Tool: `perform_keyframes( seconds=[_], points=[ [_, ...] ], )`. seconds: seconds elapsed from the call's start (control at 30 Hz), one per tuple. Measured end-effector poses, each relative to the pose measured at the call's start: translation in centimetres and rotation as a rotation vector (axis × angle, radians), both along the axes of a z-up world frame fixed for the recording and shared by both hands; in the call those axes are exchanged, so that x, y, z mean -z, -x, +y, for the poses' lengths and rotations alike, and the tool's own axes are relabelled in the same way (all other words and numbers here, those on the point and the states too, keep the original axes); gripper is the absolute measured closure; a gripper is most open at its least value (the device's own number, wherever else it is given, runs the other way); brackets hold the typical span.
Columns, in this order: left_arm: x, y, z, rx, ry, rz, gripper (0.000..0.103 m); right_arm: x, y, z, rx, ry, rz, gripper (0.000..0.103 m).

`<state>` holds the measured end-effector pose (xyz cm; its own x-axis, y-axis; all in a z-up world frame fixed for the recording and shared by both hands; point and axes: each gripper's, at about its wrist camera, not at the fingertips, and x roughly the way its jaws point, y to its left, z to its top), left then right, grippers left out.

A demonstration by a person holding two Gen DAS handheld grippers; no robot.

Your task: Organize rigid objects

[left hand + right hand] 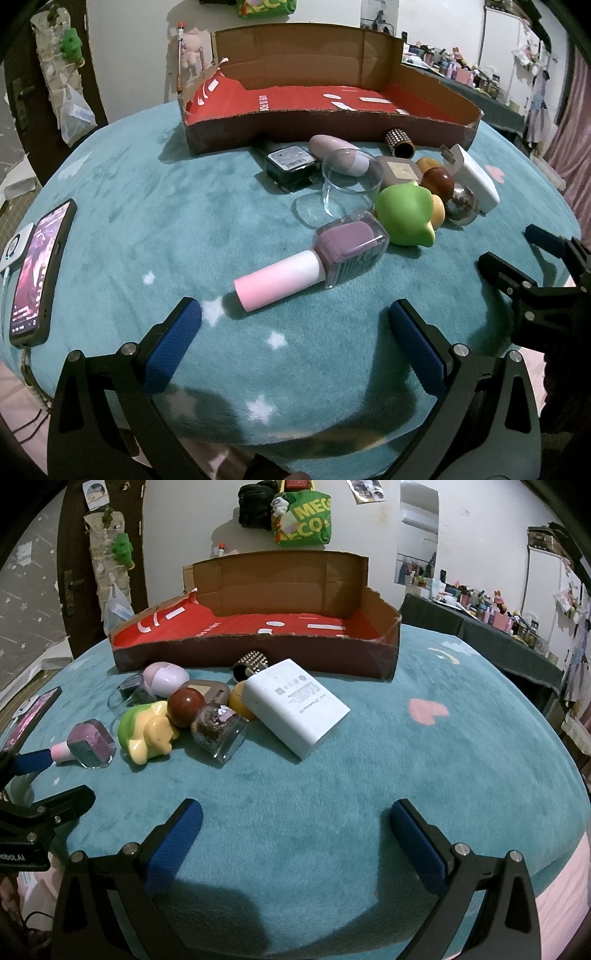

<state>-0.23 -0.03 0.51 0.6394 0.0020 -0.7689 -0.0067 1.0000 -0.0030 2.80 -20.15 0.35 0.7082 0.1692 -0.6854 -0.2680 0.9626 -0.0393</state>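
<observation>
A pile of small objects lies on the teal blanket before an open cardboard box (pixel 229 129) with a red floor (pixel 258 653). Nearest my left gripper (pixel 295 321), which is open and empty, lies a purple nail polish bottle (pixel 314 262) with a pink cap. Behind it are a green toy (pixel 406 218), a clear glass (pixel 349 184), a dark bottle (pixel 291 166) and a white charger (pixel 476 177). My right gripper (pixel 295 823) is open and empty, short of the white charger (pixel 295 705), a jar (pixel 221 731) and a brown ball (pixel 186 705).
A phone (pixel 37 273) lies at the blanket's left edge. The right gripper's fingers (pixel 517 280) show at the right of the left wrist view. A pink heart patch (pixel 428 710) marks the blanket. Cluttered shelves stand at the far right.
</observation>
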Motion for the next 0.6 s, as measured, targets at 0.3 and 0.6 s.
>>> perform_keyframes(
  seconds=[0.3,0.6],
  points=[
    [-0.5,-0.8,0.5,0.017,0.002,-0.018,0.005,-0.7,-1.4,-0.7,0.012,-0.012,-0.008,0.001],
    [-0.5,-2.4,-0.2,0.083,0.010,-0.016,0.019,-1.5,-2.8,-0.6,-0.008,-0.012,-0.048,0.007]
  ],
)
